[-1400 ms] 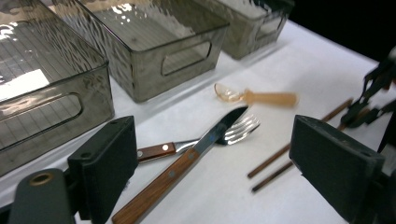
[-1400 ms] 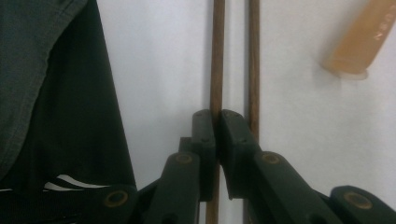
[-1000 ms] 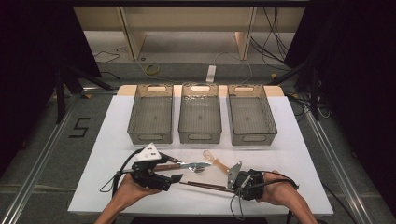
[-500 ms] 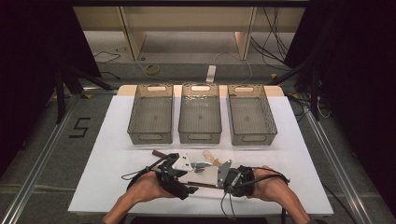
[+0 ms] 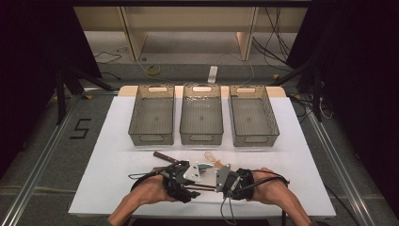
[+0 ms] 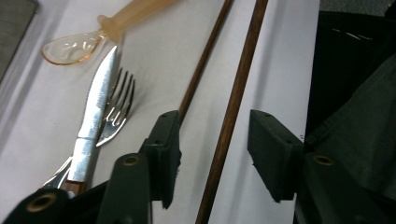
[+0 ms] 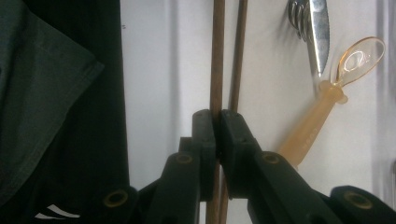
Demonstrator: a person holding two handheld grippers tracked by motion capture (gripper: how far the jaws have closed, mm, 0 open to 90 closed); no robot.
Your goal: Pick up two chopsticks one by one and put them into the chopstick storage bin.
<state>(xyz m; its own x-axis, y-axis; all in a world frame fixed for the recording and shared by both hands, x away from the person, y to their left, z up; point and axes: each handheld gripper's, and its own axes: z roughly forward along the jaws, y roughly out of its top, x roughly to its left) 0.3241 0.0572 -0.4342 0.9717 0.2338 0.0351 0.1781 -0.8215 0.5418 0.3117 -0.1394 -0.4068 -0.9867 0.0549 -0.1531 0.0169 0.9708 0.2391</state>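
Wooden chopsticks are the work in hand: your right gripper has its jaws closed on the nearer chopstick, while the second chopstick lies just beside the right-hand jaw, outside the grip. Your left gripper stands wide, with one chopstick running up between its jaws, untouched by either. The next move likely calls for closing the left jaws squarely on that stick, clear of the thinner stick beyond the left-hand jaw.
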